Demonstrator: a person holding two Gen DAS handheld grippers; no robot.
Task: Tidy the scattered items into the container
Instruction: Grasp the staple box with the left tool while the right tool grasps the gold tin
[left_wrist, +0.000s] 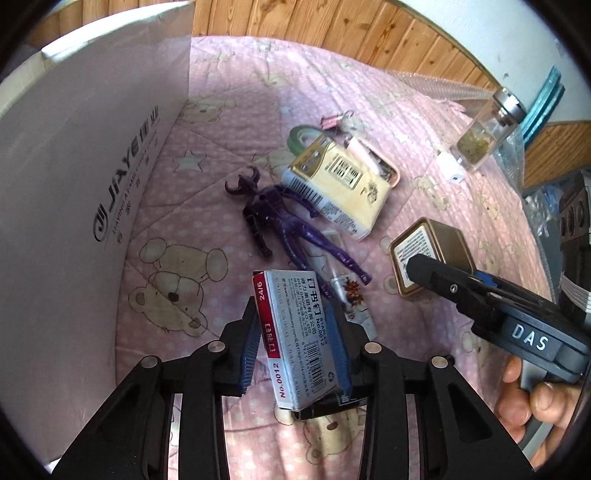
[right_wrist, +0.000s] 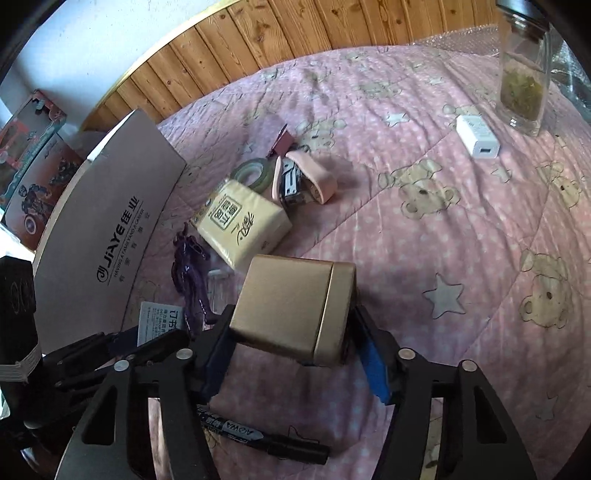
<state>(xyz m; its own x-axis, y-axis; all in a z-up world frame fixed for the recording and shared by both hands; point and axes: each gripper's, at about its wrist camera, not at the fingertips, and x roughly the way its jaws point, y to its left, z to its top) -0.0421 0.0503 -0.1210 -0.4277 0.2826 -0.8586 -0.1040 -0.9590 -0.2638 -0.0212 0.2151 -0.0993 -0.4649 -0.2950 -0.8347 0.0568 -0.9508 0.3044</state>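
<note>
On the quilt (right_wrist: 461, 229) | left fingers (left_wrist: 255, 339) pinching one staple box (left_wrist: 299, 332) | right fingers (right_wrist: 375, 369) around one gold tin (right_wrist: 291, 306)

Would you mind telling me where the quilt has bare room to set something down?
The widest bare stretch of pink quilt lies between the gold tin, the white charger and the glass jar. Another runs along the cardboard box, left of the purple figure. It is crowded around the tissue pack, tape roll and pink stapler.

Toy figure (left_wrist: 280, 218) between cardboard box (left_wrist: 85, 192) and tissue pack (left_wrist: 340, 184)
</note>
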